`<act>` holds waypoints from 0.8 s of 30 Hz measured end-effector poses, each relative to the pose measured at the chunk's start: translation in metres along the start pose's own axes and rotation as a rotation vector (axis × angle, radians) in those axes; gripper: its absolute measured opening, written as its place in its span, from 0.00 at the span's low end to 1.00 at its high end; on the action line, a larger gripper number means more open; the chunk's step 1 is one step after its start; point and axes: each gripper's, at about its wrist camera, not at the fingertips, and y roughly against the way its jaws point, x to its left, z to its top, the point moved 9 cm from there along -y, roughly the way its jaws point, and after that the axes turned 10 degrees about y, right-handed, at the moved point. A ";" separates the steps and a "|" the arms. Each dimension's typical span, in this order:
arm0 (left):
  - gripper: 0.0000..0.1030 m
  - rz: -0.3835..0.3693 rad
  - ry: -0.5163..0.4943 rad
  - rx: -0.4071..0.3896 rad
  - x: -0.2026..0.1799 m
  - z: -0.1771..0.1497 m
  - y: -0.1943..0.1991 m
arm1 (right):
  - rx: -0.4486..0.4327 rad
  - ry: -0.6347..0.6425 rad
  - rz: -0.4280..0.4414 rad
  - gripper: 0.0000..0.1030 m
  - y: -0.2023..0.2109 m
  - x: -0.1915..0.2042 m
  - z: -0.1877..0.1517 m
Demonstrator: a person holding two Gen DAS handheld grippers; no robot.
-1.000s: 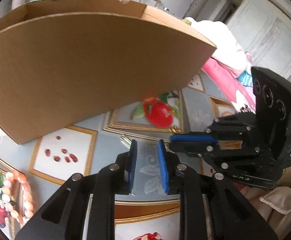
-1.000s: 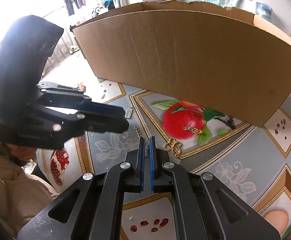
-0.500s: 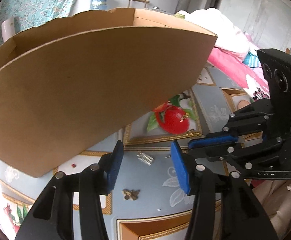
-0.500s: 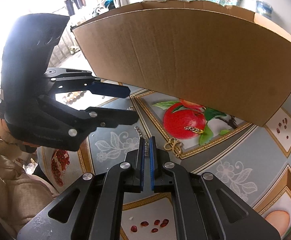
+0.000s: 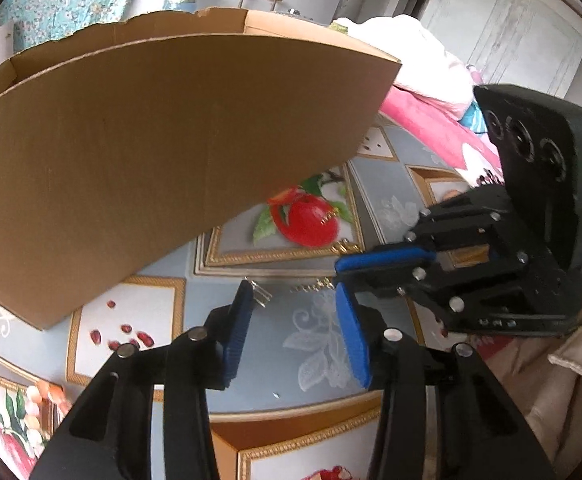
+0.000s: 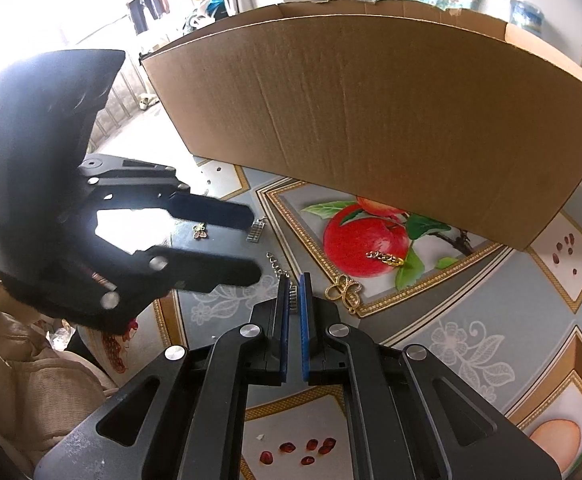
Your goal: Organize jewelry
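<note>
My right gripper [image 6: 295, 280] is shut on a silver rhinestone chain piece [image 6: 293, 298] whose thin chain [image 6: 275, 264] trails onto the tablecloth. My left gripper [image 5: 291, 300] is open and empty above the cloth; it also shows in the right wrist view [image 6: 251, 244]. A silver rhinestone bar [image 6: 256, 232] [image 5: 260, 295] lies by the left gripper's fingers. A small butterfly charm [image 6: 200, 232] lies further left. A gold bow brooch [image 6: 345, 292] and a gold chain [image 6: 385, 258] lie on the printed apple. The right gripper shows in the left wrist view [image 5: 341, 272].
A large open cardboard box [image 6: 371, 120] [image 5: 151, 140] stands on the fruit-printed tablecloth [image 6: 471, 340] just behind the jewelry. Pink and white bedding [image 5: 423, 92] lies beyond the table. Beige clothing [image 6: 31, 360] is at the table's near edge.
My left gripper opened wide and swung over the table toward the silver bar. My right gripper stayed still, shut on the chain piece.
</note>
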 end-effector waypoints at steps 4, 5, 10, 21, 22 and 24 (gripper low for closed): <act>0.41 0.044 -0.016 -0.019 0.005 0.003 0.005 | 0.000 0.001 0.001 0.04 0.000 0.000 0.000; 0.41 0.056 -0.023 -0.026 0.007 0.005 0.007 | 0.000 0.001 0.001 0.04 0.000 0.000 0.000; 0.35 0.119 -0.096 -0.035 0.011 0.011 0.007 | 0.000 0.001 0.000 0.04 0.000 0.000 0.000; 0.25 0.129 -0.222 0.024 0.011 0.008 -0.002 | -0.004 -0.011 0.002 0.04 -0.001 -0.002 -0.002; 0.25 0.124 -0.225 0.027 0.012 0.008 -0.003 | -0.005 -0.012 0.003 0.04 -0.001 -0.004 -0.002; 0.25 0.121 -0.237 0.031 0.011 0.008 -0.003 | -0.006 -0.014 0.004 0.04 -0.001 -0.005 -0.002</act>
